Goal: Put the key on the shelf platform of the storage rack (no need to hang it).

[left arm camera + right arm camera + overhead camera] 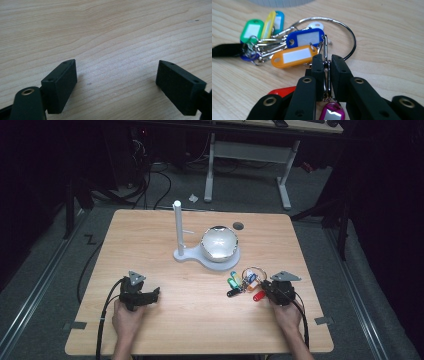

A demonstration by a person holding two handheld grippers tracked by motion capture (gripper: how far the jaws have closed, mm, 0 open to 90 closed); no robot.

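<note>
High view: a light wooden counter (165,330) seen from above, with a person's forearms coming in from the bottom edge. The left gripper (156,293) rests on the counter at the near left, well apart from everything else. The right gripper (264,287) sits at the near right, its tip at a bunch of key tags (243,284) lying on the counter. Behind them, near the middle of the counter, a shiny dome (219,243) sits on a white base beside an upright white post (177,226).

Left gripper view: two black jaws stand wide apart over bare wood grain, with nothing between them.

Right gripper view: the right gripper (327,71) has its jaws nearly together, pinching a thin metal clip of the key tags (297,48). Orange, blue, green, yellow, black and white tags fan out to the left on a large wire ring (348,32) that lies flat on the counter. A red tag and a magenta tag show beneath the jaws.
</note>
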